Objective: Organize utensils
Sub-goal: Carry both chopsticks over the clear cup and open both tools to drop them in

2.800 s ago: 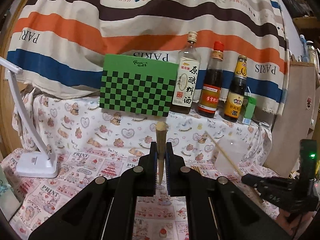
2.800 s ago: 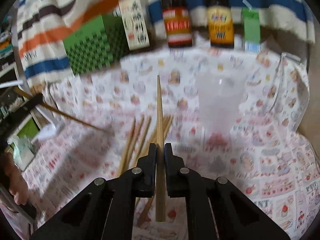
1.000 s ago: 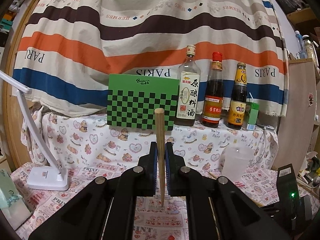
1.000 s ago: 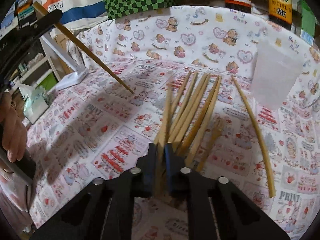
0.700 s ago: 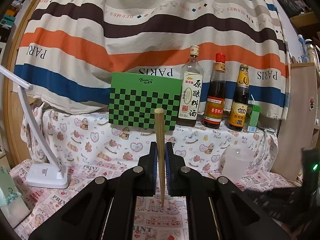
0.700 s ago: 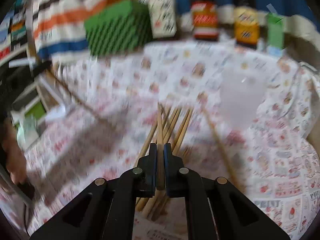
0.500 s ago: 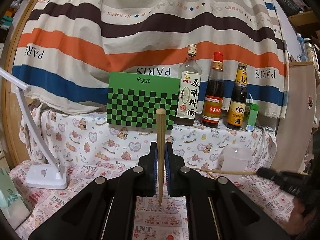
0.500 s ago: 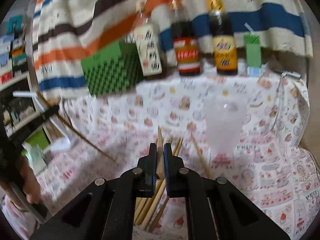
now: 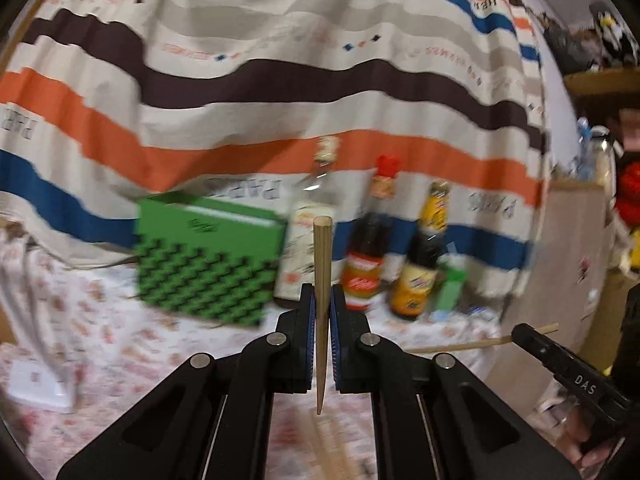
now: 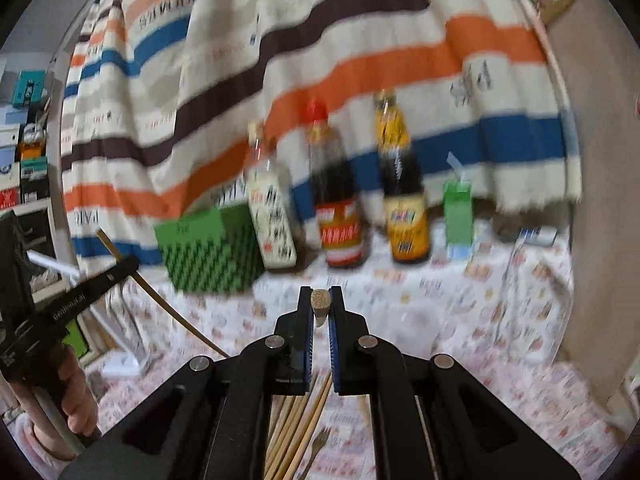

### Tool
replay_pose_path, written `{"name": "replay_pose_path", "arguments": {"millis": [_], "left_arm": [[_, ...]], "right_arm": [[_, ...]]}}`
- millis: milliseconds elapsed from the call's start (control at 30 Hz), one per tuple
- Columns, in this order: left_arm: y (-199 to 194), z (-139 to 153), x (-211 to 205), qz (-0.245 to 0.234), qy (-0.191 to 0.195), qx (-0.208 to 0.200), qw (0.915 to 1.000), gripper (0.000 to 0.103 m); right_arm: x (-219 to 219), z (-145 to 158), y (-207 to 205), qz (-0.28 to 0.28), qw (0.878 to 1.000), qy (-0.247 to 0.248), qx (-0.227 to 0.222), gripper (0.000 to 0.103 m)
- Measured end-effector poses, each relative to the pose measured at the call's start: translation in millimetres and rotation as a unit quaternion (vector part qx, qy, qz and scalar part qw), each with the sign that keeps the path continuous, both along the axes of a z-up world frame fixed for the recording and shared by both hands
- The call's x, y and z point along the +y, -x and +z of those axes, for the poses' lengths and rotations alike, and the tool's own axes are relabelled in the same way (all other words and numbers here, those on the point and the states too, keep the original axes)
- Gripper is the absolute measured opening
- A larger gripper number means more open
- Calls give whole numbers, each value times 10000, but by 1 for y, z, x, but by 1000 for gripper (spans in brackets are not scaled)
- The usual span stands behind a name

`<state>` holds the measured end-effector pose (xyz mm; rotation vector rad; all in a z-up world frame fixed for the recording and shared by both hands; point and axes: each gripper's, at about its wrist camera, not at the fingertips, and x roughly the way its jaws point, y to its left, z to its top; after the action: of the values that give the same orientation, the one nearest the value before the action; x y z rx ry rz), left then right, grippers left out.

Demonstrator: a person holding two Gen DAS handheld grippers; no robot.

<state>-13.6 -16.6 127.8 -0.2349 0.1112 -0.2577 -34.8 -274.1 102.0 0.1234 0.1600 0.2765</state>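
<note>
Left gripper [image 9: 322,320]: clenched on a chopstick [image 9: 321,280], which stands upright between the pads, blunt end up and point down; it held the same stick the same way a second ago

Right gripper [image 10: 319,312]: clenched on a second chopstick [image 10: 320,306], seen almost end-on, its blunt end toward the camera; in the left wrist view this stick [image 9: 476,342] lies roughly level, sticking out to both sides of the black finger

What has changed: a second ago the right gripper was low over the loose chopsticks [image 10: 298,432] on the tablecloth [image 10: 460,320]; now it is lifted clear with one stick and faces the bottles [image 10: 340,200] and the green checkered box [image 10: 208,256]; the left view has risen too and both are motion-blurred

Where the utensils are: one stick in each gripper, both off the table; the rest lie in a bundle below the right gripper, a small fork [image 10: 318,440] beside them

Cup: the translucent cup seen half a second ago cannot be made out in either blurred view now

Meaning for the task: the pick looks done on both sides; the likely next step is carrying the sticks to a holder, and most of the bundle is still to be sorted
</note>
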Motion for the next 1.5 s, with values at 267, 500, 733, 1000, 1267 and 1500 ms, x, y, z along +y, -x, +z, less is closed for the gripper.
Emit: {"name": "replay_pose_path", "arguments": {"millis": [267,500,733,1000,1267,1500], "left_arm": [[-37,24,-60,-409,284,8,9988,6],[-83,16,-102,-435,217,177,9987,6],[-120,-19,-128,-533,165,937,9940,6],[-138,-45,-133,-403,-25,1277,9910,6],[-147,-57,-138,-488,-179,1415,9886,6],[-150,-60,-136,-483,-265,1458,9878,7]], "right_arm": [[-52,18,-10,-247,9982,-512,-191,8],[-68,-9,-45,-411,9974,-474,368,8],[-86,-36,-76,-313,9926,-910,746,8],[-101,-53,-94,-360,9857,-1265,1050,8],[-103,-53,-96,-434,9861,-1228,1029,8],[-102,-53,-96,-371,9858,-1217,1098,12]]}}
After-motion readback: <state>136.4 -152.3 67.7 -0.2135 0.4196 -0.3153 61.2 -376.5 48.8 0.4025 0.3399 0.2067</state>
